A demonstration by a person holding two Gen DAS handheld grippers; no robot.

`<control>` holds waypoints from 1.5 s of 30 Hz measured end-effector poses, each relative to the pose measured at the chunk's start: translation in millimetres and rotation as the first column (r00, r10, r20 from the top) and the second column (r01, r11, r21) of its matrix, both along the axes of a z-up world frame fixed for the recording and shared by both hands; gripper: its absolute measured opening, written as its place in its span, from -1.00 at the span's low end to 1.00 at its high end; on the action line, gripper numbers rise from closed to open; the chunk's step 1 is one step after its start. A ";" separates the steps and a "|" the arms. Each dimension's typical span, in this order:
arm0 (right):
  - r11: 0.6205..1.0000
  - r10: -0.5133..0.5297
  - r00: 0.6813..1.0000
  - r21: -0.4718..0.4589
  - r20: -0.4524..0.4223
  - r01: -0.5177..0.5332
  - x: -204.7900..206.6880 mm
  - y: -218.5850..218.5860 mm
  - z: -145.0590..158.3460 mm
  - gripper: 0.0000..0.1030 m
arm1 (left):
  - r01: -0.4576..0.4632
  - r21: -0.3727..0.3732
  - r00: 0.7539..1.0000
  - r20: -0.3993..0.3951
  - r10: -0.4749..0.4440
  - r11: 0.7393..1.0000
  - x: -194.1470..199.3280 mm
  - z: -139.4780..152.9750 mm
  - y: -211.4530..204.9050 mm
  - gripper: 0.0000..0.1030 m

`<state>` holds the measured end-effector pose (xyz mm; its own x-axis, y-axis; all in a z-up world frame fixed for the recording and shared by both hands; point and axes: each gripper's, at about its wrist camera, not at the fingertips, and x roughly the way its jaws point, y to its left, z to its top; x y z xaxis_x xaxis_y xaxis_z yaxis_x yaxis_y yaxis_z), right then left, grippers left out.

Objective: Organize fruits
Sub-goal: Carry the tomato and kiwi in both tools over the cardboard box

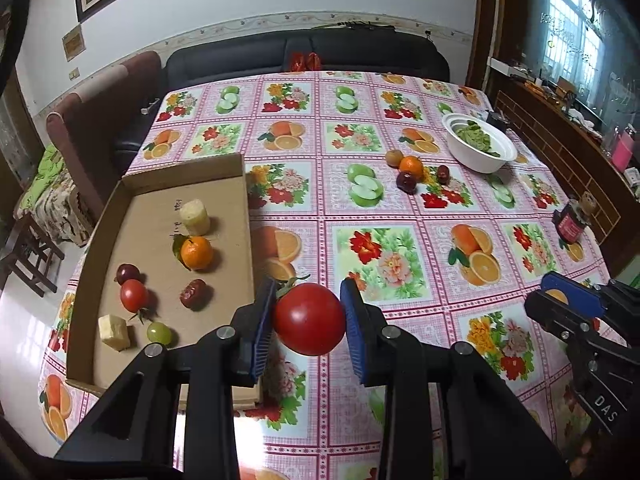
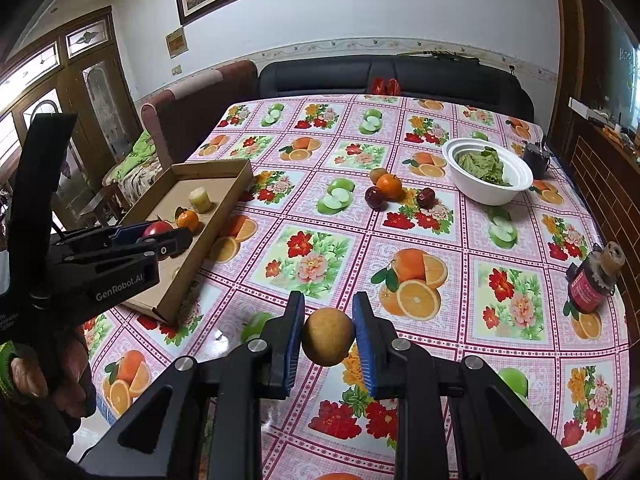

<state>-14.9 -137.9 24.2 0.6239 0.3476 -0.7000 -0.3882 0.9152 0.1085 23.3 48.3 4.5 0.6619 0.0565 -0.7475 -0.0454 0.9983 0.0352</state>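
Only the left wrist view shows the whole floor of the cardboard tray (image 1: 234, 216), to the left of the left hand-held gripper (image 1: 308, 318): two pale cut chunks, a mandarin (image 1: 196, 253), a small tomato, two dark red fruits and a green grape. That gripper is clamped on a red tomato (image 1: 309, 319) above the table (image 1: 400, 208). The right wrist view alone shows the right hand-held gripper (image 2: 328, 342) clamped on a brown round fruit (image 2: 328, 337). Ahead of it, a white bowl (image 2: 490, 196) holds green leaves, with loose fruits (image 2: 389, 186) lying nearer.

Open tablecloth (image 2: 460, 236) beside cardboard tray (image 1: 248, 216)
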 end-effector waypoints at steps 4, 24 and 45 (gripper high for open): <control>1.000 -0.005 1.000 -0.003 0.002 0.005 -2.2 0.2 1.3 -0.51 | 0.038 -0.025 0.999 -0.012 -0.038 0.999 -4.2 -0.2 -7.7 -0.41; 0.995 -0.099 0.994 -0.016 -0.046 0.099 7.7 -35.4 -14.0 -0.51 | 0.178 -0.079 0.972 -0.140 -0.188 0.981 -6.3 -34.8 -53.4 -0.42; 0.996 -0.085 0.995 -0.005 -0.048 0.085 15.3 -29.5 -14.4 -0.51 | 0.103 0.013 0.991 -0.084 -0.102 0.995 -3.5 -23.3 -30.7 -0.41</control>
<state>0.4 -167.4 9.8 0.6164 0.2928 -0.7309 -0.3031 0.9450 0.1229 19.8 17.6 -18.8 0.6004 0.0050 -0.7997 0.0611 0.9968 0.0521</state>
